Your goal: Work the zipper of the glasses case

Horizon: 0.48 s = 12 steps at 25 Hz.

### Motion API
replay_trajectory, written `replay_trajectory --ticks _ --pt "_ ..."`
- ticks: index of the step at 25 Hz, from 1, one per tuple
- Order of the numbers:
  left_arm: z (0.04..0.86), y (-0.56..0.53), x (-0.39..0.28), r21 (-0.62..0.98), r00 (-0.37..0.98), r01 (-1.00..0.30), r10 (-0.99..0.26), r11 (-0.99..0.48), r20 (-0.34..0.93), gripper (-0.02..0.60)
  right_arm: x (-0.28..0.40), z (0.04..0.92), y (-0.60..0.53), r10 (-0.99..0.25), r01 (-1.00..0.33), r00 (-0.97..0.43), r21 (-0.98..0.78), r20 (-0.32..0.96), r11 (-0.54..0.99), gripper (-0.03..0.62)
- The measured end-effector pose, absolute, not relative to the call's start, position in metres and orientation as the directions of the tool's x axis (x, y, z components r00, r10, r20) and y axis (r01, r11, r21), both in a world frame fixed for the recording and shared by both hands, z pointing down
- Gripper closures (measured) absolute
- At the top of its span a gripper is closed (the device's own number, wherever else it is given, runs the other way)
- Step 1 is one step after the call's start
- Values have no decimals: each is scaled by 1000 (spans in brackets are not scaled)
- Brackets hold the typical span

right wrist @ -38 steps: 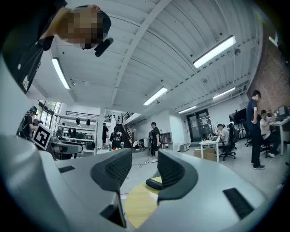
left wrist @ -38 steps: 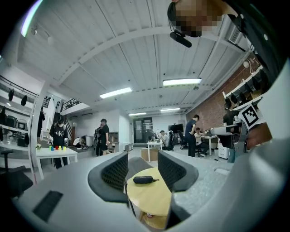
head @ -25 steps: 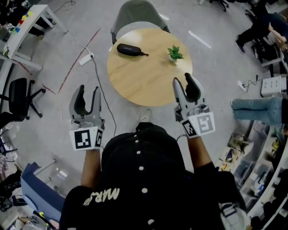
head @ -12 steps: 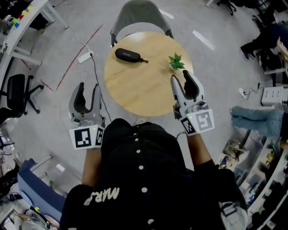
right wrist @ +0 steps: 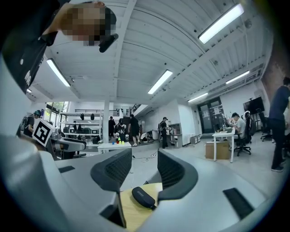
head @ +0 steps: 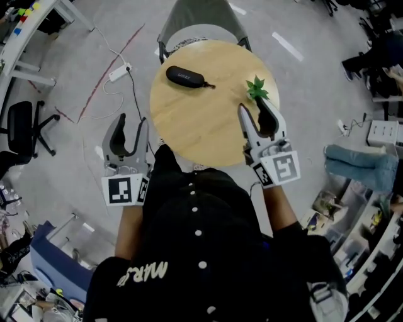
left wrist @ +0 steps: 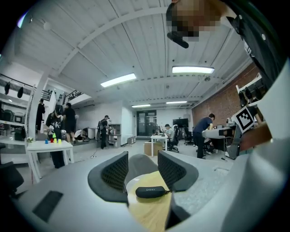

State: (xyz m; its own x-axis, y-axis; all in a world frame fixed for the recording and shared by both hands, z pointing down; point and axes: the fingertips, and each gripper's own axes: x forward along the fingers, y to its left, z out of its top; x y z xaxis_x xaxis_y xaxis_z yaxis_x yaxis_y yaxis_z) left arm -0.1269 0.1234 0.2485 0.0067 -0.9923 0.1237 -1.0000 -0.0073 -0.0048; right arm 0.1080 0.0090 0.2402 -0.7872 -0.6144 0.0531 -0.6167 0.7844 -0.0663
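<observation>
Both grippers wide open and empty, nearer the table than a second ago.

The left gripper [head: 131, 126] and the right gripper [head: 252, 108] each hold their jaws wide apart with nothing between the pads. Since a second ago both have come forward: the left, then well off the round wooden table [head: 201, 126], now sits just beside its near edge, and the right reaches over the tabletop, close to the small green plant [head: 257, 89]. The black glasses case [head: 185, 76] lies zipped on the table's far left part, apart from both grippers. A grey chair [head: 200, 19] stands behind the table. On the grey floor to the left are a white power strip [head: 118, 72] with its cable and a black office chair [head: 19, 129].
</observation>
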Motion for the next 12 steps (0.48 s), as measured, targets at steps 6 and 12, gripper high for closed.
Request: replay_trajectory --ticks 6,12 --pt "283 66 -142 -74 183 -975 -948 -209 258 393 81 273 -16 -628 -640 -765 -67 142 765 421" --pt "346 17 -127 -64 357 -909 -848 -412 391 393 66 337 -39 -618 -649 -734 -23 284 760 418"
